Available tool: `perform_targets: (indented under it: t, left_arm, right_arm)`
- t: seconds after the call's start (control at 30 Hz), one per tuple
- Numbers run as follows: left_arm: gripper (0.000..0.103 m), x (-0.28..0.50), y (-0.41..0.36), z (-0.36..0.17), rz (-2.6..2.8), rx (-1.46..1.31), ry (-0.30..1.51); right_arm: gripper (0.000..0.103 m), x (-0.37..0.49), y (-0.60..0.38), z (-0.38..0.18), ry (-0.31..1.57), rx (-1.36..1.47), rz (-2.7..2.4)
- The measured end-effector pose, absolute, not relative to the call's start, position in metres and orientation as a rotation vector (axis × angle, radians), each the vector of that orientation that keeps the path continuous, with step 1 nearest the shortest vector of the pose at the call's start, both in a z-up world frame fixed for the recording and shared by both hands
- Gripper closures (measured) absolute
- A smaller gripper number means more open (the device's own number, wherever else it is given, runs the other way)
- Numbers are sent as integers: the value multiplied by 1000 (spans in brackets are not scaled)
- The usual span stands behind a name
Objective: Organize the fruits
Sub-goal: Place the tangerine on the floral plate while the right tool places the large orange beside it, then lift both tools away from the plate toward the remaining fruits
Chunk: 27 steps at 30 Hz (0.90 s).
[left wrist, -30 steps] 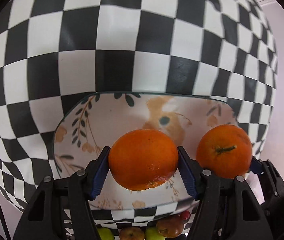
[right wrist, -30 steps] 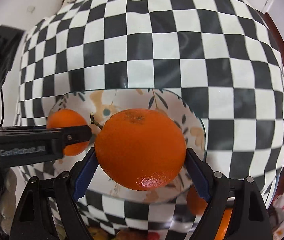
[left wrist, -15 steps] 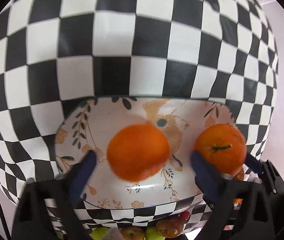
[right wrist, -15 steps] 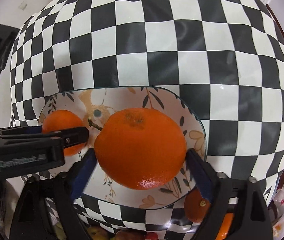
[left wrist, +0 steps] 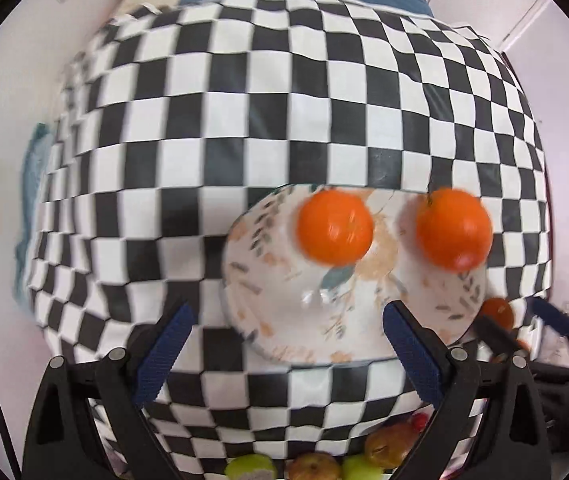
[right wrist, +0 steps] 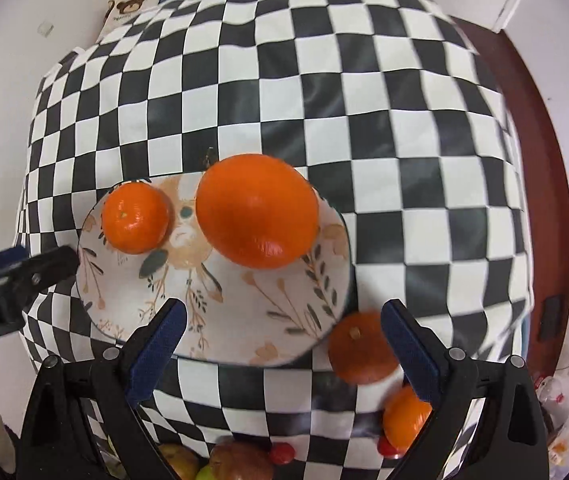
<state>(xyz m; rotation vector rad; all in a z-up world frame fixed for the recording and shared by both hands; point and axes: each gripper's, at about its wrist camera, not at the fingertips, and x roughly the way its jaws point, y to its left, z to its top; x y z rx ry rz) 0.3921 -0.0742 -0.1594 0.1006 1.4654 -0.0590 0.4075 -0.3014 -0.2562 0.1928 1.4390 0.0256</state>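
A floral plate (left wrist: 280, 320) (right wrist: 220, 312) lies on the checkered cloth. Two oranges rest on it: a smaller one (left wrist: 334, 226) (right wrist: 136, 218) at the left and a larger one (left wrist: 454, 228) (right wrist: 258, 210) at the right. My left gripper (left wrist: 284, 352) is open and empty, pulled back from the plate's near edge. My right gripper (right wrist: 284, 344) is open and empty too, above the plate's near rim. The left gripper's finger (right wrist: 24, 272) shows at the left of the right wrist view.
Two more oranges (right wrist: 358, 348) (right wrist: 406, 420) lie on the cloth right of the plate. Green and brown fruits (left wrist: 312, 468) and small red ones (right wrist: 282, 452) sit at the near edge. White walls bound the table; a dark red floor strip (right wrist: 544, 152) runs right.
Both grippers have opened and let go of their oranges, which now rest on the plate. Both grippers have drawn back and up from the plate.
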Motion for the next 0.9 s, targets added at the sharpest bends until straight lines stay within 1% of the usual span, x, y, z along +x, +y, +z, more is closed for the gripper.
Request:
perform_targets:
  t: [0.1, 0.3, 0.67, 0.9]
  left_arm:
    - [5, 366, -72, -145, -37, 141, 1400]
    - [5, 312, -68, -136, -40, 140, 1316]
    - [5, 265, -57, -91, -78, 98, 1197]
    - [5, 242, -50, -70, -101, 88, 1149]
  right_arm:
    - [3, 387, -297, -239, 1394, 177, 0]
    - [3, 343, -283, -197, 1318, 162, -7]
    - [3, 284, -257, -123, 1180, 138, -30]
    - [3, 255, -249, -98, 1136, 150, -29]
